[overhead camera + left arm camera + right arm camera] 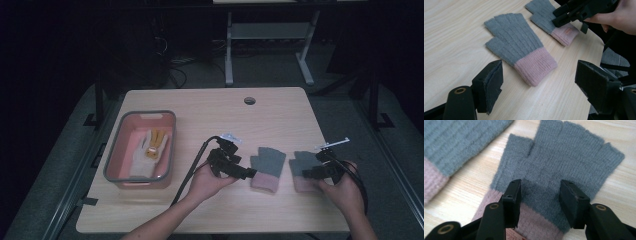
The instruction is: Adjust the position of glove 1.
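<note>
Our fingers wide apart at two gloves, neither held.

Our right gripper (540, 195) straddles the right glove (564, 157); our left gripper (544, 82) faces the left glove (516, 45), both flat on the surface (210, 110). One pale glove lies in the bin (112, 160), so we judge sorting barely begun. Both hands sit low, angled inward.

High view: overhead from the person's side, facing forward and down, taking in the whole table (280, 107). Left gripper view: low, looking past its jaws at both gloves. Right gripper view: very close above the right glove (564, 165), shared by all views.
</note>
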Demonstrator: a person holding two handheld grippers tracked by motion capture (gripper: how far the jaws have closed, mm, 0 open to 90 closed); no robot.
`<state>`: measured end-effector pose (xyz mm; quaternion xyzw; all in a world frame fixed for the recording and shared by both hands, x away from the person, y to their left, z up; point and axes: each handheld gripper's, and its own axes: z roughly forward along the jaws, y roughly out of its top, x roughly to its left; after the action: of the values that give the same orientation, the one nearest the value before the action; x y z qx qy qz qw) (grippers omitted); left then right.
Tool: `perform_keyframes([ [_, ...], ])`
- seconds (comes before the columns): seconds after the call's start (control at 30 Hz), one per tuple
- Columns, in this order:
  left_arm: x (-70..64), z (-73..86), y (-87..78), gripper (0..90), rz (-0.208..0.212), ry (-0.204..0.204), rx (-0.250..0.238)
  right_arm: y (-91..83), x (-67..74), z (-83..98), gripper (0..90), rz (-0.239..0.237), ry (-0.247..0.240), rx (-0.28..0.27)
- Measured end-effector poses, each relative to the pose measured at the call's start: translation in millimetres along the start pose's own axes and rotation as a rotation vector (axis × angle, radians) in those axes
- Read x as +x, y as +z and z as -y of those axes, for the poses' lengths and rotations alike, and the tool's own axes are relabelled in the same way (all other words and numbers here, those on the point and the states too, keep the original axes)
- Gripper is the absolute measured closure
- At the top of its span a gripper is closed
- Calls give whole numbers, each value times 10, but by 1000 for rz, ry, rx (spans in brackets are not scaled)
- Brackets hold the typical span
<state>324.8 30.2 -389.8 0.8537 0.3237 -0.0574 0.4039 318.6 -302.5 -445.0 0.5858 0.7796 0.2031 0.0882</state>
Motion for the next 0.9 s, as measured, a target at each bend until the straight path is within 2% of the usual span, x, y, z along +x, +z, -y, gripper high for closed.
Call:
perform_keyframes([
  [0.07,-9,21,16,228,-1,-1,-3,19,48,-15,543,30,-13,8],
  [0.23,-22,45,14,232,-6,0,-5,26,58,-20,587,37,-11,9],
  [0.5,-12,49,-8,233,-13,1,-2,29,109,-41,773,47,4,21],
  [0.9,73,52,-40,233,-19,-13,-16,-17,88,-93,830,22,72,31],
])
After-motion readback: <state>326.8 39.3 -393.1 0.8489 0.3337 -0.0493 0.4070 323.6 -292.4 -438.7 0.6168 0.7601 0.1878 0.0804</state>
